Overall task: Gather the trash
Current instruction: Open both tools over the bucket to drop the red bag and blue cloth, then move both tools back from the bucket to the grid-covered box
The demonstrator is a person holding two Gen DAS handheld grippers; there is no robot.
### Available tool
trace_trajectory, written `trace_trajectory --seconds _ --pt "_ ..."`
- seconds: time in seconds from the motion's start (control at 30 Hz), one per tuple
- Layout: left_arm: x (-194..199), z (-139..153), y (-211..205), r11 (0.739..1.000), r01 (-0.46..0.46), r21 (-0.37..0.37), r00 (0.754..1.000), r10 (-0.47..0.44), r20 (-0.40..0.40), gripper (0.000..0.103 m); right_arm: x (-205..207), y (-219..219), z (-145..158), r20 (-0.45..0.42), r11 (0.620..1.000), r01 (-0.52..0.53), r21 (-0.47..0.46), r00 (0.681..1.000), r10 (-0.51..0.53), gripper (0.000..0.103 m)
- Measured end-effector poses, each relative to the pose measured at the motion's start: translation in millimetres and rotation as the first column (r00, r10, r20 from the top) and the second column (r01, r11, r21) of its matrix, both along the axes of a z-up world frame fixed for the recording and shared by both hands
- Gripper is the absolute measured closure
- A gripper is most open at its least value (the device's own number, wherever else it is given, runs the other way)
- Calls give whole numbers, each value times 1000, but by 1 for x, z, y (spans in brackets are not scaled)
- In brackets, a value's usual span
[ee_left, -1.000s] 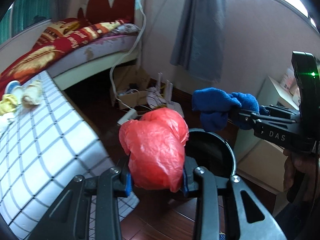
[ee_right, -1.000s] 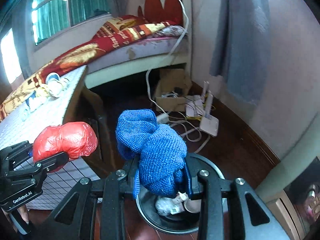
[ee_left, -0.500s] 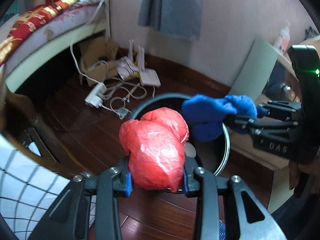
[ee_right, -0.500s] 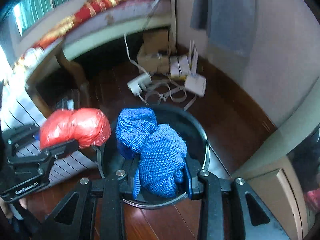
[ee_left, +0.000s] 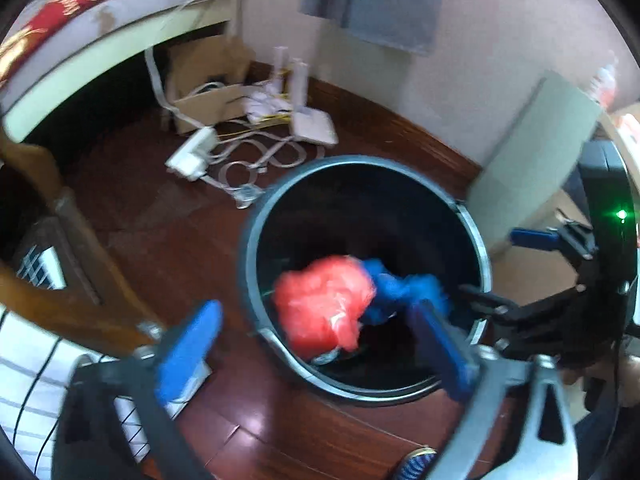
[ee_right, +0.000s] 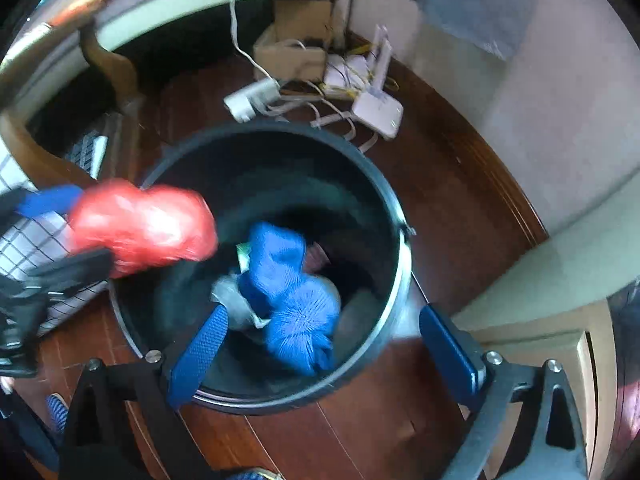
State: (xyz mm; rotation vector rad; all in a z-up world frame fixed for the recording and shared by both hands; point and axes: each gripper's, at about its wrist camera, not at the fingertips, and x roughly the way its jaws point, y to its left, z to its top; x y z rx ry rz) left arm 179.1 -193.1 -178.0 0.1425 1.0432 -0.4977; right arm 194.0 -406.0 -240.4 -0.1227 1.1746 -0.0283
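A round black trash bin (ee_left: 256,240) (ee_right: 400,264) stands on the dark wood floor. My left gripper (ee_left: 316,344) is open above its near rim. A crumpled red plastic bag (ee_left: 324,312) (ee_right: 144,228) is blurred, loose between the spread left fingers over the bin mouth. My right gripper (ee_right: 324,356) is open over the bin. A blue cloth (ee_right: 292,292) (ee_left: 400,288) lies inside the bin on other trash.
A white power strip (ee_left: 192,156), cables, a router (ee_right: 378,110) and a cardboard box (ee_left: 208,80) lie on the floor by the wall. A bed (ee_left: 100,28) is at the far left. A wooden table leg (ee_left: 72,264) and checked cloth (ee_left: 24,364) stand left of the bin.
Both grippers have moved down over the bin and opened. The blue cloth has dropped into the bin. The red bag has left the left fingers and is falling.
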Motion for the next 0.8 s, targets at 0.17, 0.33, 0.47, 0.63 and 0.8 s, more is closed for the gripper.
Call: trace_trajectory --seconds 0.17,0.33,0.47,0.63,0.8 --pt "-2 2 19 997 -64 35 997 63 37 0 5 -7 2 4 998 42 -40 999 -42 0" --pt "-7 15 25 996 -83 42 994 80 79 0 6 1 19 30 999 40 -28 999 -39 0" --pt "-11 26 27 995 -87 51 989 80 121 0 5 16 41 77 1000 22 -10 997 -21 0" --pt "-16 39 35 993 -104 57 984 94 150 0 2 32 64 126 1000 -6 -1 992 6 0" --pt "-26 62 48 990 -132 55 973 119 197 0 -3 44 83 166 999 -31 14 986 28 0"
